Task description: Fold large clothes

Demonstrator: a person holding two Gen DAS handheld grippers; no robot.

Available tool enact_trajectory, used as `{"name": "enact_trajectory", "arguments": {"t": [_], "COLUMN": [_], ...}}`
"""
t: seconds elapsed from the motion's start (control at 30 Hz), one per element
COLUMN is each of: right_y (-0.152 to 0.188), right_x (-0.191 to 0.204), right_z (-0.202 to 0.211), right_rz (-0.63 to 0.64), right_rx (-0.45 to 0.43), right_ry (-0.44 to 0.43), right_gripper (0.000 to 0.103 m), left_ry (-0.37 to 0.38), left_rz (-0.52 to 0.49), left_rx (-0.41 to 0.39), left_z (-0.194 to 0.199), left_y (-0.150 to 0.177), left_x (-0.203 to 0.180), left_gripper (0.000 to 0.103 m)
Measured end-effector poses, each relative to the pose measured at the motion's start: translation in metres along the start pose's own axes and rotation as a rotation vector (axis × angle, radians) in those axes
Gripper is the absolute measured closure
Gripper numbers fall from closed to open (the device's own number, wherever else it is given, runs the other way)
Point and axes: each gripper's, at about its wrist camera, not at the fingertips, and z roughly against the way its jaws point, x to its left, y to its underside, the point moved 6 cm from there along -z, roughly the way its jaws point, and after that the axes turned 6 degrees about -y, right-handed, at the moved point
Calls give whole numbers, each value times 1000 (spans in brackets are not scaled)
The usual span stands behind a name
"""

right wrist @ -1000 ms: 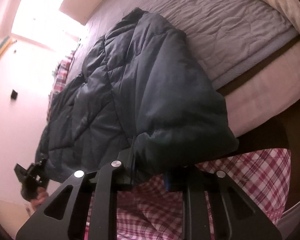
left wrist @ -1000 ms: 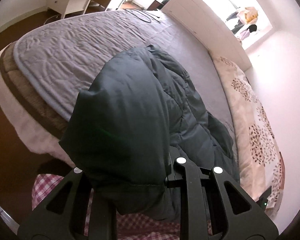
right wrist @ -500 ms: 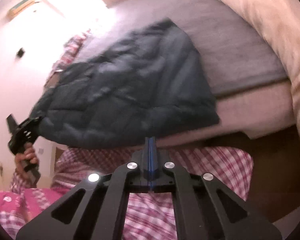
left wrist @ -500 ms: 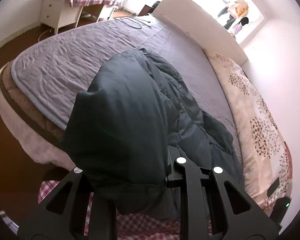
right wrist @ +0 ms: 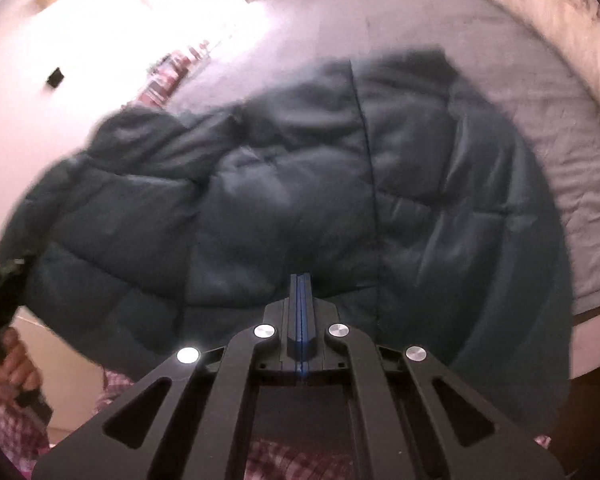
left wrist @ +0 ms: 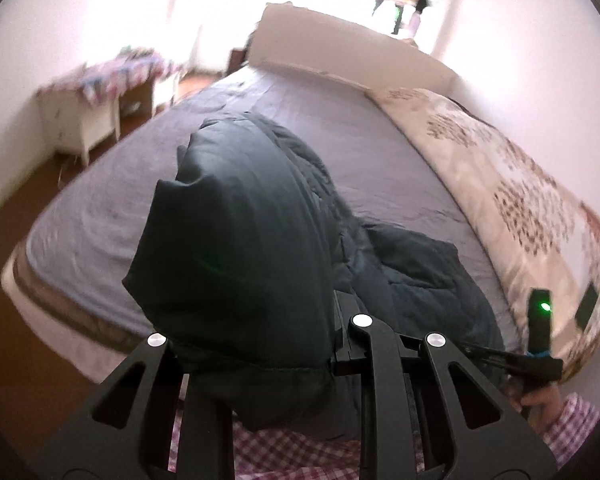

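Left view: my left gripper (left wrist: 256, 344) is clamped narrowly on a fold of the jacket (left wrist: 236, 248), lifted over the bed (left wrist: 380, 168); right view: my right gripper (right wrist: 301, 280) has its jaws fully together, empty, above the jacket (right wrist: 300, 184) spread on the bed (right wrist: 580, 184).

Jacket (left wrist: 236, 248) lies on bed (left wrist: 384, 168) (quilt (left wrist: 512, 200) along its right).
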Motion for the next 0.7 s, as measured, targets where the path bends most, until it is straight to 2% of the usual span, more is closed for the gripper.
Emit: {"name": "enact_trajectory", "arguments": {"t": [0.17,0.27,0.4,0.5,0.6,0.7], "right_y": [0,1,2,3,5,13], "right_x": [-7,-13,-19,-24,-30,-57], "right_z": [-14,-16,-17,-15,16,57], "right_rz": [-42,-74,-109,-139,-176,-202], "right_rx": [8,13,15,18,-48,-125], "right_ry": [-71,-118,-164,-214,-286,-277], "right_gripper": [102,102,102,102,102,102], "left_ry": [58,128,212,248,284,294], "left_rz": [-123,-223,-360,-466,-541,-617], "left_rx": [-52,-72,-55,-44,-29,-36], "left_z": [18,24,21,12,5,1], "left_y": [-12,-12,7,29,50,69], "left_x": [-59,-108,-169,-206,-231,-249], "left_gripper": [83,83,83,82,81,78]}}
